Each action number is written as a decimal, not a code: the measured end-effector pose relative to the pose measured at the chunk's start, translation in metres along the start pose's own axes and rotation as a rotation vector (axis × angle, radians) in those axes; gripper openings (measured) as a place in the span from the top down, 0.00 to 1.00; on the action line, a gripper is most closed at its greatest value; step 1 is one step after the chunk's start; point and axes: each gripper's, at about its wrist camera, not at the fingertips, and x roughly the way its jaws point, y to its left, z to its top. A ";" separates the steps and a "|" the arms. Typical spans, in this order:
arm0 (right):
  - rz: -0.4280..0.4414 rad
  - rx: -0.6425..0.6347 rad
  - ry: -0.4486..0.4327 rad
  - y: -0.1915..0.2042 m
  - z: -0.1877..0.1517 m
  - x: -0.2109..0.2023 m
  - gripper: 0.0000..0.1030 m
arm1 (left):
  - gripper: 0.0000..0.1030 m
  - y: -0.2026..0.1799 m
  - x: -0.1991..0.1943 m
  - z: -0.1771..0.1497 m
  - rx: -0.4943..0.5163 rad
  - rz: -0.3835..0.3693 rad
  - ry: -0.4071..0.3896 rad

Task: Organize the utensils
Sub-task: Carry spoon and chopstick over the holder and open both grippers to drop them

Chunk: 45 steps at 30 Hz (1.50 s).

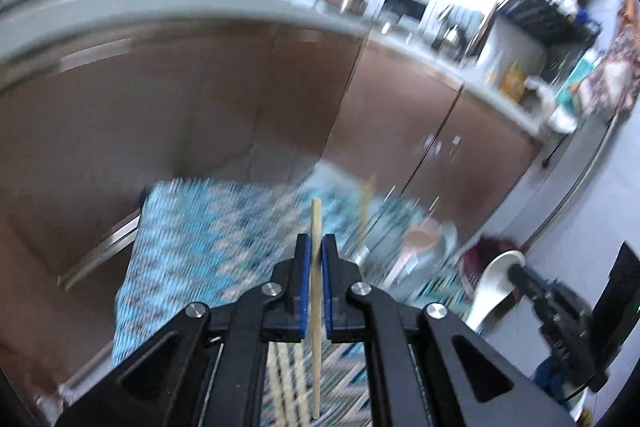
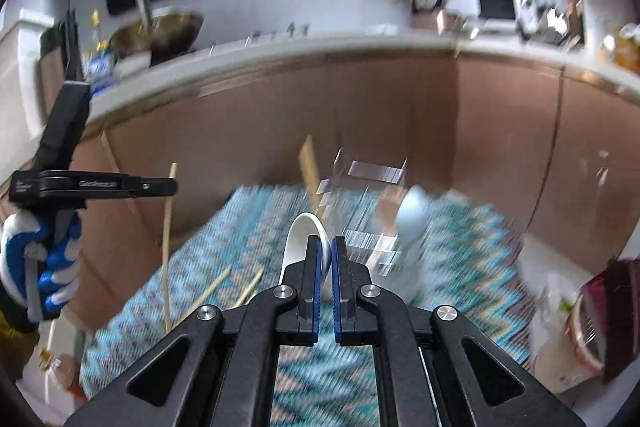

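Here, the left tool (image 1: 316, 247) is clamped on a single wooden chopstick (image 1: 316, 291), which runs upright between its blue pads and sticks out past the tips. The right tool (image 2: 326, 247) is clamped on a white ceramic soup spoon (image 2: 302, 235), bowl ahead of its tips. Below both lies a blurred blue-and-teal zigzag cloth (image 1: 192, 227); more chopsticks (image 2: 218, 285) lie on it left of the right tool. A gloved hand (image 2: 44, 263) grips the left tool's handle. Brown cabinet doors (image 2: 400, 115) stand beyond.
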 end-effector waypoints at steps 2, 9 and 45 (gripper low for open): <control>-0.050 -0.013 -0.062 -0.003 0.017 -0.005 0.95 | 0.95 -0.019 -0.004 0.019 0.004 -0.027 -0.080; -0.183 -0.054 -0.181 -0.012 0.052 0.007 0.95 | 0.95 -0.064 0.019 0.061 -0.035 -0.053 -0.301; -0.277 -0.079 -0.248 0.022 0.003 -0.005 0.39 | 0.55 -0.051 -0.010 -0.026 0.057 0.233 -0.409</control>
